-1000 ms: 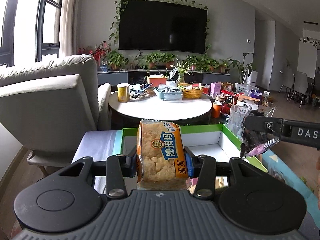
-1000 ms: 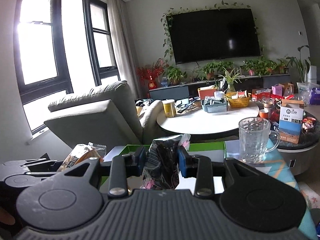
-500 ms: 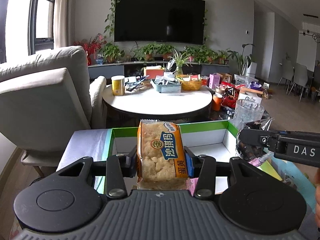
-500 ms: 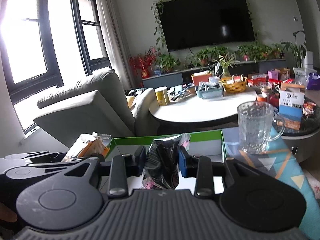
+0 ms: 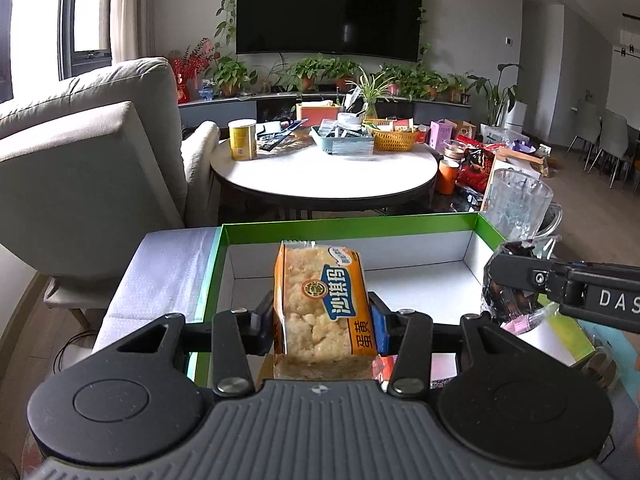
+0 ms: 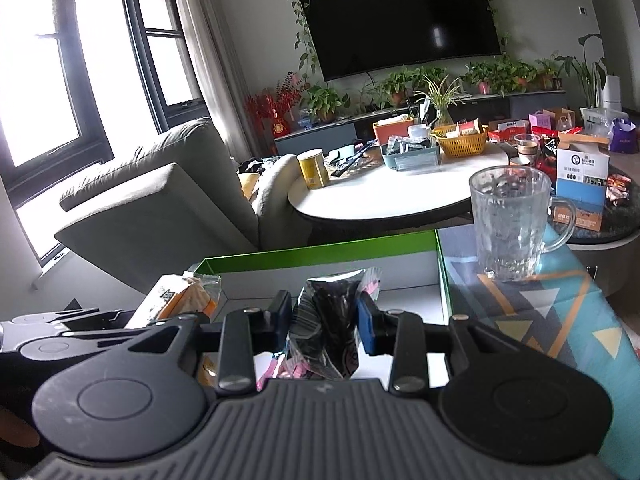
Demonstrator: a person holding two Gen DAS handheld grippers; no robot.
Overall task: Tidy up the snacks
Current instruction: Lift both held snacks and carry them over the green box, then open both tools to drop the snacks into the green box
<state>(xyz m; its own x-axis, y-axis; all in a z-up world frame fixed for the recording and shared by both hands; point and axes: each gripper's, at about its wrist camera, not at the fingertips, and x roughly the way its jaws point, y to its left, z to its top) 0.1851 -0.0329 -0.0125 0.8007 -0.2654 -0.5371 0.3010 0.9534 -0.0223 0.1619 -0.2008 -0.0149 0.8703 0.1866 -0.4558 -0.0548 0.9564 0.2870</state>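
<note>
A grey armchair (image 5: 92, 168) stands at the left, and a round white table (image 5: 324, 168) crowded with a yellow tin (image 5: 242, 139) and baskets sits behind the work surface. Nearer, a green-rimmed box (image 5: 348, 226) with a white floor lies open. A glass mug (image 6: 510, 222) stands just beside its right wall on a patterned cloth (image 6: 560, 312). The left gripper (image 5: 322, 320) pinches an orange rice-cake packet (image 5: 322, 304) upright above the box's near part. The right gripper (image 6: 326, 320) clamps a dark crinkled snack pouch (image 6: 326, 328) over the box's right side.
</note>
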